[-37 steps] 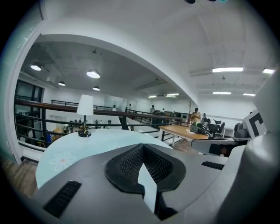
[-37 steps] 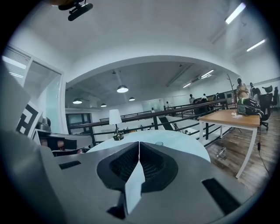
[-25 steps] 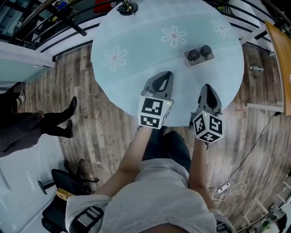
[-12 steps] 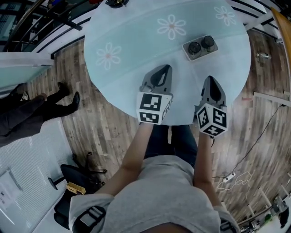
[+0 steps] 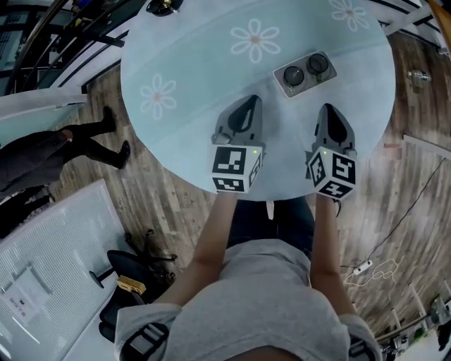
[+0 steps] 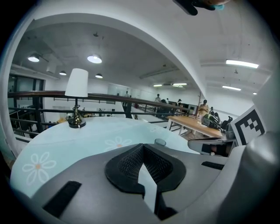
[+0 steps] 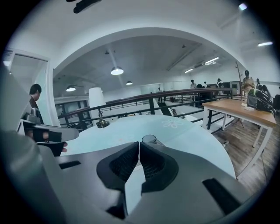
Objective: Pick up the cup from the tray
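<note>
A small grey tray (image 5: 285, 87) sits on the round, pale blue flowered table (image 5: 197, 70), right of centre. Two dark cups stand on it, one on the left (image 5: 294, 75) and one on the right (image 5: 318, 63). My left gripper (image 5: 251, 100) hovers over the table's near part, left of and below the tray, its jaws shut and empty (image 6: 141, 146). A cup rim (image 6: 160, 141) shows just beyond them to the right. My right gripper (image 5: 328, 108) is shut and empty, close below the tray. In the right gripper view a cup (image 7: 149, 139) stands right past its tips (image 7: 139, 144).
A white-shaded lamp (image 6: 76, 96) stands at the table's far edge (image 5: 162, 5). A dark railing (image 7: 148, 98) runs behind the table. A person (image 5: 42, 151) stands on the wooden floor to the left. A wooden desk (image 7: 238, 107) is off to the right.
Both grippers have crept a little forward over the table toward the tray, jaws staying shut. The person on the floor at the left has shifted.
</note>
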